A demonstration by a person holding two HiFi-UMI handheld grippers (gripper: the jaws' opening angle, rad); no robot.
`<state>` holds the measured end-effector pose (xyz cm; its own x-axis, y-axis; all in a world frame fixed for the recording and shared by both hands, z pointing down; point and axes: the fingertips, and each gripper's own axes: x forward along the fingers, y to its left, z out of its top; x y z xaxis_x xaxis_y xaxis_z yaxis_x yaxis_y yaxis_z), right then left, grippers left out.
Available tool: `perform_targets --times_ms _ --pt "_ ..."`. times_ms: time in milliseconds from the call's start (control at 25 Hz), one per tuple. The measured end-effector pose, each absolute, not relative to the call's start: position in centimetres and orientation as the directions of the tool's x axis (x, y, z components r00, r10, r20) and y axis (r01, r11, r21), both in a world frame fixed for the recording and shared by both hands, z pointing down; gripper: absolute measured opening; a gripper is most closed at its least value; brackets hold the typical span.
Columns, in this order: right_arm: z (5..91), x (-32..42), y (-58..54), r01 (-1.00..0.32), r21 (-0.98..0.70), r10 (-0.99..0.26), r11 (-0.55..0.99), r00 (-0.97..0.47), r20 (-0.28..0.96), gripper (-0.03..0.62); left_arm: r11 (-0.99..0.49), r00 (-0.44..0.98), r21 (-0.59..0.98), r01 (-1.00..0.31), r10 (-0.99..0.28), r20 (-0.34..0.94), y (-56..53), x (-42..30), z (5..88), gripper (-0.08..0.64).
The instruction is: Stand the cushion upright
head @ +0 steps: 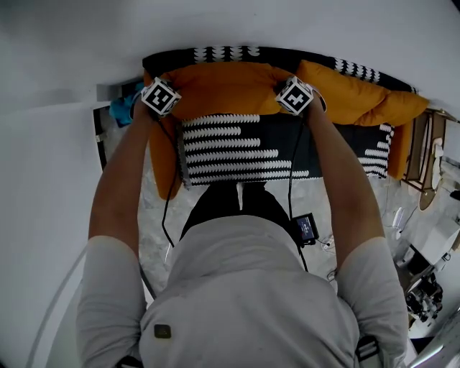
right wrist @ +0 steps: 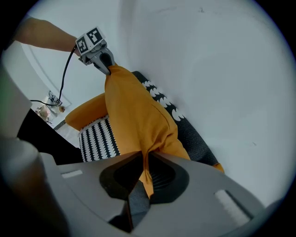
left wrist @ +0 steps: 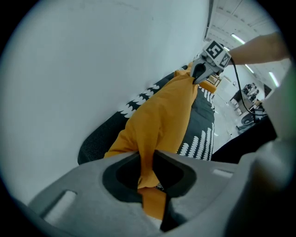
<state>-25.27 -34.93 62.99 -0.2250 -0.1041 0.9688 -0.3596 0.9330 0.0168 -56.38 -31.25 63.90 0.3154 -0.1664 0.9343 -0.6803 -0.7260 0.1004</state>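
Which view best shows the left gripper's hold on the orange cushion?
The left gripper view: the left gripper pinches a corner of the orange cushion between its jaws. The head view shows just its marker cube; the right gripper view shows it small, at the far corner.

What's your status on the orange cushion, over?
Jaws of left gripper and right gripper shut on corners of the orange cushion. It hangs between them over the patterned seat, by the wall. A neighbouring cushion lies close beside the right gripper.

Even, soft indoor light; both tool views bend strongly with dark rounded corners, near tool bodies blurred
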Motion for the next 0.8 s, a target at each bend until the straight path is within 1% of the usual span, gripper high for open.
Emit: perform_targets --times_ms 120,240,400,520,600,800 --pt "63.9 -25.5 -35.0 -0.368 0.032 -0.119 0.929 -0.215 0.969 0.046 -0.720 0.309 0.108 -0.686 -0.153 0.939 -31.2 -56.8 65.2 0.074" --pt "64.2 -25.2 -35.8 -0.408 0.048 -0.151 0.912 -0.223 0.963 0.054 -0.710 0.317 0.109 -0.696 -0.168 0.933 -32.0 -56.9 65.6 0.084" --pt "64.0 -24.8 -37.1 -0.448 0.075 -0.188 0.891 -0.212 0.959 0.106 -0.688 0.319 0.103 -0.719 -0.195 0.928 -33.0 -57.6 65.4 0.152" --pt "63.8 -24.4 -37.6 -0.467 0.081 -0.195 0.880 -0.201 0.960 0.167 -0.685 0.319 0.095 -0.722 -0.208 0.925 -33.2 -58.0 65.2 0.184" --pt "63.8 -24.2 -37.8 -0.480 0.077 -0.193 0.874 -0.197 0.961 0.201 -0.680 0.319 0.094 -0.727 -0.213 0.923 -33.3 -58.3 64.9 0.196" --pt "63.3 -23.6 -38.0 -0.485 0.068 -0.185 0.872 -0.198 0.963 0.259 -0.669 0.314 0.087 -0.738 -0.226 0.922 -33.4 -59.5 63.9 0.212"
